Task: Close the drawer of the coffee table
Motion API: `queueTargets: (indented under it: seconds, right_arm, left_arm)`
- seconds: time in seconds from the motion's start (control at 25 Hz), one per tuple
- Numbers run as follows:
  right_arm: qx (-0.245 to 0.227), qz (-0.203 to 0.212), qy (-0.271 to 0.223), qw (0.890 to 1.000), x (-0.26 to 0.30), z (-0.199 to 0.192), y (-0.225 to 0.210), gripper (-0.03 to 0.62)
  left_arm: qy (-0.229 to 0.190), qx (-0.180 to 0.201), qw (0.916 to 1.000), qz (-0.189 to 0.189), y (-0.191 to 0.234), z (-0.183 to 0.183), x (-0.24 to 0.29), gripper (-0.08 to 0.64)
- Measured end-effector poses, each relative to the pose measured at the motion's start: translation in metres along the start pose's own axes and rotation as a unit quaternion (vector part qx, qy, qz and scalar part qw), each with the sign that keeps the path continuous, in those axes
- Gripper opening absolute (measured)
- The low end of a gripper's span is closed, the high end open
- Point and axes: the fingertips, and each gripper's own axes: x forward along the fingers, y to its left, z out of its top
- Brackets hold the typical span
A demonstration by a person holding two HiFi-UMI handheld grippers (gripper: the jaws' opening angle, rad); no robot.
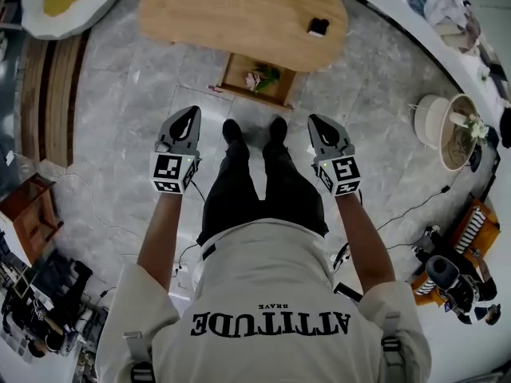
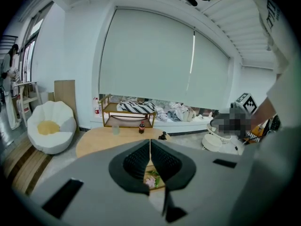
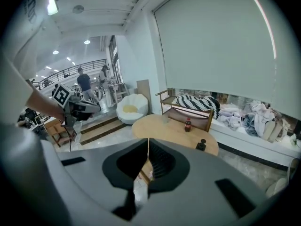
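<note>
An oval wooden coffee table [image 1: 239,14] stands ahead of me on the grey floor. Its drawer [image 1: 257,78] is pulled out toward me, with pink flowers inside. My left gripper [image 1: 188,115] and right gripper [image 1: 318,123] hang in the air, short of the drawer on either side of my feet. Both are shut with nothing between the jaws. In the left gripper view the shut gripper [image 2: 150,144] points at the table [image 2: 106,140], and the drawer [image 2: 153,178] shows just below the tips. In the right gripper view the shut gripper [image 3: 148,144] also faces the table [image 3: 176,130].
A small black object [image 1: 318,27] and a dark bottle [image 2: 141,127] sit on the table. A white shell chair [image 1: 68,2] and wooden steps [image 1: 48,94] are at the left. A round white basket [image 1: 447,130] is at the right. A low wooden shelf [image 2: 128,116] stands behind the table. Cables cross the floor.
</note>
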Motion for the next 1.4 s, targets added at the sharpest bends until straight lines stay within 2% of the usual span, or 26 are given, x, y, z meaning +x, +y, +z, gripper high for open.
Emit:
queueTargets:
  seconds: [0.28, 0.56, 0.8, 1.04, 1.28, 1.4]
  right_arm:
    - [0.011, 0.005, 0.021, 1.0, 0.029, -0.044, -0.011, 0.021]
    - [0.044, -0.01, 0.04, 0.998, 0.071, -0.108, -0.03, 0.021]
    - [0.055, -0.005, 0.053, 0.997, 0.099, -0.146, -0.036, 0.021]
    - [0.086, -0.02, 0.078, 0.993, 0.129, -0.197, -0.036, 0.021]
    - [0.117, -0.018, 0.096, 0.988, 0.144, -0.237, -0.039, 0.021]
    - [0.125, -0.028, 0.103, 0.986, 0.154, -0.26, -0.042, 0.021]
  left_arm:
    - [0.013, -0.006, 0.9999, 0.008, -0.007, -0.04, 0.028, 0.021]
    - [0.026, -0.025, 0.9991, 0.021, -0.01, -0.095, 0.055, 0.021]
    - [0.037, -0.05, 0.9973, 0.038, -0.008, -0.137, 0.073, 0.021]
    - [0.051, -0.068, 0.9956, 0.04, -0.005, -0.179, 0.094, 0.021]
    - [0.068, -0.082, 0.9938, 0.031, -0.008, -0.222, 0.113, 0.021]
    - [0.079, -0.094, 0.9916, 0.041, 0.0, -0.249, 0.125, 0.021]
